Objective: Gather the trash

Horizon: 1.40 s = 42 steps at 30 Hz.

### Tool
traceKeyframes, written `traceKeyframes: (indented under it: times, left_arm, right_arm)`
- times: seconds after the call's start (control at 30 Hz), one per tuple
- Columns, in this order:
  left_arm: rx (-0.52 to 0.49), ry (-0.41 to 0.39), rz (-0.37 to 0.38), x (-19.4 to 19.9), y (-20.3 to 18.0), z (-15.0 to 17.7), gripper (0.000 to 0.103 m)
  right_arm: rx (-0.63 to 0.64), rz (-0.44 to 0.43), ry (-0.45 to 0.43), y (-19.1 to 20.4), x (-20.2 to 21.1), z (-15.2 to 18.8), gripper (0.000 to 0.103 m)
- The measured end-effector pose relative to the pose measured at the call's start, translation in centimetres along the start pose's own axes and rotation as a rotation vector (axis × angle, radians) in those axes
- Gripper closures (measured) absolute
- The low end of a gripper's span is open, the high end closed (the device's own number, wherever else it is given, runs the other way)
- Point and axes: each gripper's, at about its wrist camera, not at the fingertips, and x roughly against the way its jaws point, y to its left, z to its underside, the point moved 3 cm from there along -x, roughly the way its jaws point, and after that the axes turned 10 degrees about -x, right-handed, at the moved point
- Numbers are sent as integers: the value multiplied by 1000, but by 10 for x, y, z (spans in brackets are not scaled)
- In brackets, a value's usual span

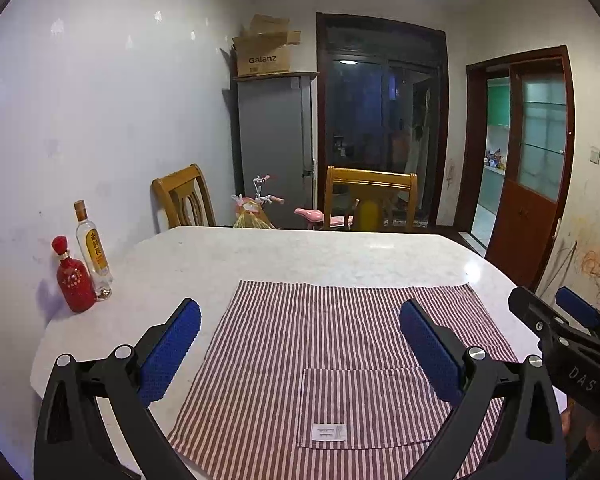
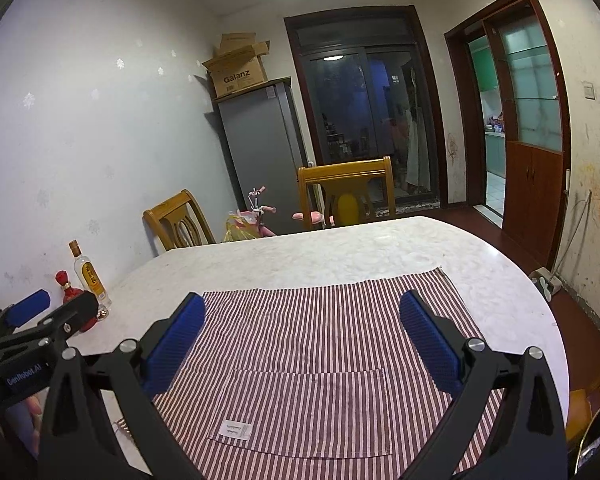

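The left gripper (image 1: pixel 300 344) and right gripper (image 2: pixel 302 338) both hang over the table (image 1: pixel 260 256) with jaws spread wide, holding nothing; their pads (image 1: pixel 172 350) are blue with a knobbly rubber grain on black angular arms. The table is oval, pale marbled stone with a dull sheen; on it a cloth (image 1: pixel 332 344) in fine red-and-white stripes lies flat, with a sewn pocket and a small white label whose print is too small to read. No trash can be made out on the table. At the wall edge stand a squat red bottle (image 1: pixel 73 280) and, touching it, a tall clear bottle (image 1: pixel 93 252); in the right view the left gripper partly covers the red one. Two wooden chairs (image 1: pixel 370 196) stand beyond; the cloth's near edge is cut off.
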Motion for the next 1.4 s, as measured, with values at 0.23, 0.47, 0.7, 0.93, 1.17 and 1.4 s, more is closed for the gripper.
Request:
traceKeyframes:
  times: [0.23,0.47,0.7,0.93,1.17,1.4]
  left_arm:
    - [7,-5,-1,1,-1,0,6]
    - [10,-5,1,1,0,1,6]
    - [5,-14,-6,1,-1,-1,6]
    - [4,-17,-13,2,-5,0,6]
    - [12,-20,-13,2,-4,-1,6]
    - [18,-23,-12,3,-2,-1,6]
  right_arm:
    - [1,1,-1,1,0,0,5]
    - [5,-1,2,3,0,0,5]
    - [10,-8,4,2,-1,0,5]
    - [14,-8,9,3,-4,0,5]
    - [17,-7,8,4,-4,0,5]
    - [22,-7,5,4,-4,-1,5]
